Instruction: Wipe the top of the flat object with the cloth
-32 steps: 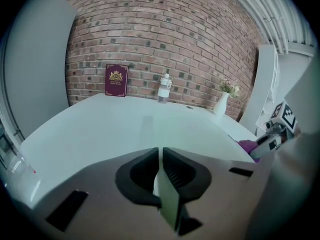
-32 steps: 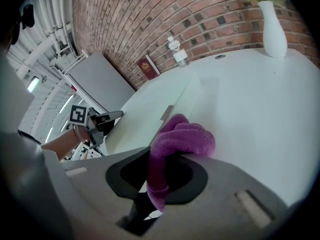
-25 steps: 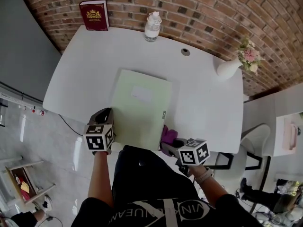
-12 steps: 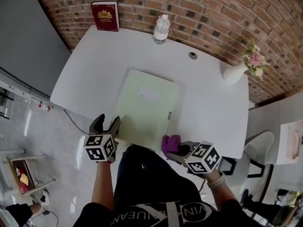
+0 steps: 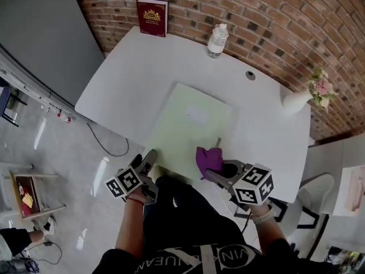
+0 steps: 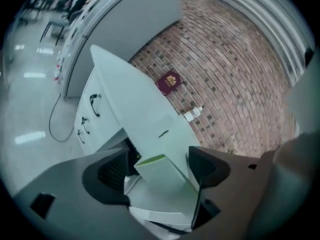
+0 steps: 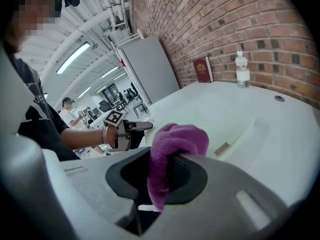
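Observation:
A pale green flat folder [image 5: 191, 124] lies on the white table [image 5: 128, 79]. My left gripper [image 5: 144, 157] is at the folder's near left corner. Its jaws have just been opening and now stand wide open. In the left gripper view the folder's corner [image 6: 167, 181] lies between the jaws of the left gripper [image 6: 157, 168], and the pads do not press on it. My right gripper [image 5: 221, 172] is shut on a purple cloth [image 5: 209, 160], held over the folder's near right part. The right gripper view shows the cloth [image 7: 176, 143] bunched between the jaws of the right gripper [image 7: 162, 176].
A red book [image 5: 151, 17] stands against the brick wall at the back left. A water bottle [image 5: 217, 40] is at the back middle. A white vase with flowers [image 5: 302, 99] stands at the right edge. A cable hole [image 5: 250, 75] lies beyond the folder.
The left gripper, shut at the folder's left edge before, has opened and rolled at the near left corner. The right gripper has risen with the cloth from the table's near edge to above the folder.

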Motion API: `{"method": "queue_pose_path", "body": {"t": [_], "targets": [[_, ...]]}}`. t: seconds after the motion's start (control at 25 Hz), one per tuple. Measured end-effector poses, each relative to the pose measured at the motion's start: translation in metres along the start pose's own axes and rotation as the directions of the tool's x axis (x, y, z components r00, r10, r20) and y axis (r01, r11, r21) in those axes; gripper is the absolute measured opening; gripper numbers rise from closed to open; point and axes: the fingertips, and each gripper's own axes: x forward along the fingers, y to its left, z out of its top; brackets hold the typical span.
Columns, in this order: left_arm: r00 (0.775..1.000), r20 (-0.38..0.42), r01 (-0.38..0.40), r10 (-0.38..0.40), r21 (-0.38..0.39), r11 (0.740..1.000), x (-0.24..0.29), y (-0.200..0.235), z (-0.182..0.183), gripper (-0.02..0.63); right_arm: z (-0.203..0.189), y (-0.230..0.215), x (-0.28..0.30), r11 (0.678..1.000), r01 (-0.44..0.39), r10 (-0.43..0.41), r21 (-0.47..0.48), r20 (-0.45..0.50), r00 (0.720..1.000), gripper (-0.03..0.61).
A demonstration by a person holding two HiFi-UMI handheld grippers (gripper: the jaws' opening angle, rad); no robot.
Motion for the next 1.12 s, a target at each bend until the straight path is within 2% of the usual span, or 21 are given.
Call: {"method": "queue_pose_path", "body": {"t": [0.08,0.16,0.28,0.4,0.48,0.56,0.76,0.88,1.0,1.12], "targets": [[0.998,0.018,0.063,-0.061,-0.137,0.989,0.002,0.001,-0.006,0.351,0.001,0.002,0.005,1.000,-0.005,0.005,-0.001,0.003,1.000,0.061],[0.993,0.045,0.115,-0.108,-0.230,0.966,0.005,0.002,-0.011,0.353,0.000,0.004,0.009,1.000,-0.008,0.008,0.001,-0.001,1.000,0.061],[0.979,0.082,0.203,-0.186,-0.315,0.927,0.011,0.000,-0.015,0.353,-0.003,0.004,0.013,1.000,-0.006,0.006,0.008,-0.011,1.000,0.061],[0.943,0.134,0.332,-0.303,-0.390,0.859,0.014,-0.012,-0.016,0.351,-0.003,0.002,0.014,1.000,0.000,0.001,0.019,-0.012,1.000,0.061],[0.929,0.149,0.369,-0.338,-0.417,0.831,0.015,-0.017,-0.018,0.348,-0.001,-0.001,0.015,1.000,0.009,-0.009,0.020,-0.008,1.000,0.061],[0.931,0.148,0.365,-0.334,-0.423,0.829,0.016,-0.016,-0.018,0.324,0.002,-0.007,0.015,0.999,0.022,-0.022,0.025,0.002,1.000,0.061],[0.936,0.120,0.349,-0.330,-0.432,0.832,0.008,-0.009,-0.020,0.311,0.015,-0.015,0.016,0.999,0.032,-0.033,0.038,0.037,0.999,0.061],[0.933,0.153,0.359,-0.325,-0.442,0.822,-0.004,-0.008,-0.010,0.305,0.029,-0.020,0.020,0.999,0.039,-0.041,0.030,0.065,0.997,0.062],[0.931,0.192,0.364,-0.312,-0.393,0.844,-0.017,-0.008,0.006,0.301,0.041,-0.024,0.023,0.998,0.053,-0.055,0.023,0.095,0.994,0.062],[0.935,0.217,0.336,-0.281,-0.288,0.897,-0.032,-0.008,0.030,0.299,0.053,-0.026,0.025,0.998,0.057,-0.060,0.023,0.125,0.990,0.061]]}}
